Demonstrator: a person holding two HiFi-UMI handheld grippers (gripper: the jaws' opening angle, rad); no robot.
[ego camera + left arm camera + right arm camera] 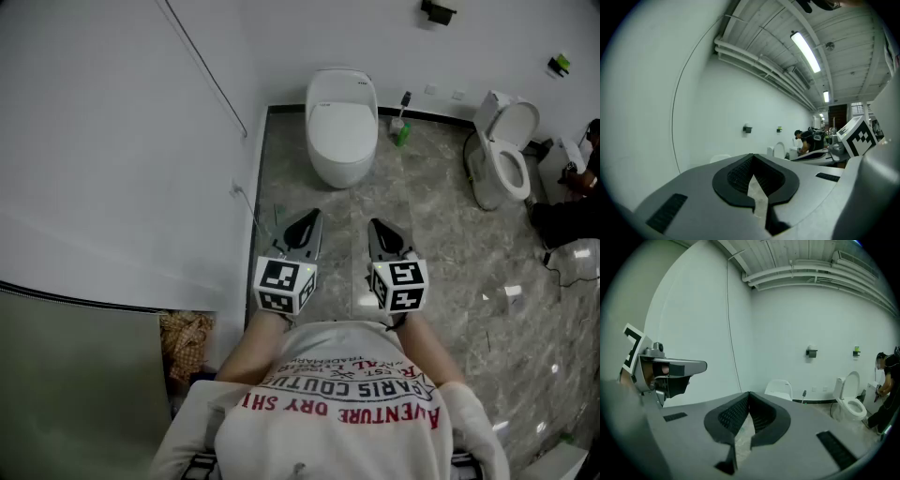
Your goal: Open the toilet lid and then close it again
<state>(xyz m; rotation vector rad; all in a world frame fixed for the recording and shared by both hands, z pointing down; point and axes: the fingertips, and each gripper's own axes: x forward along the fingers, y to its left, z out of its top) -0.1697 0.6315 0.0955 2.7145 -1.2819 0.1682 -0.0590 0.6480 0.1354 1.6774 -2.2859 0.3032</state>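
Just hovering left gripper [308, 218] and right gripper [377, 226] side by side over the floor [441, 244], fingers [300, 234] pressed together, empty, well short of the toilet [337, 167] at the floor's far edge, lid [342, 112] down.

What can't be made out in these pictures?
- Head view: the person at the right is cut off by the frame edge.
- Head view: the green item beside the closed toilet is too small to identify.
- Left gripper view: that toilet is mostly hidden behind the left gripper.
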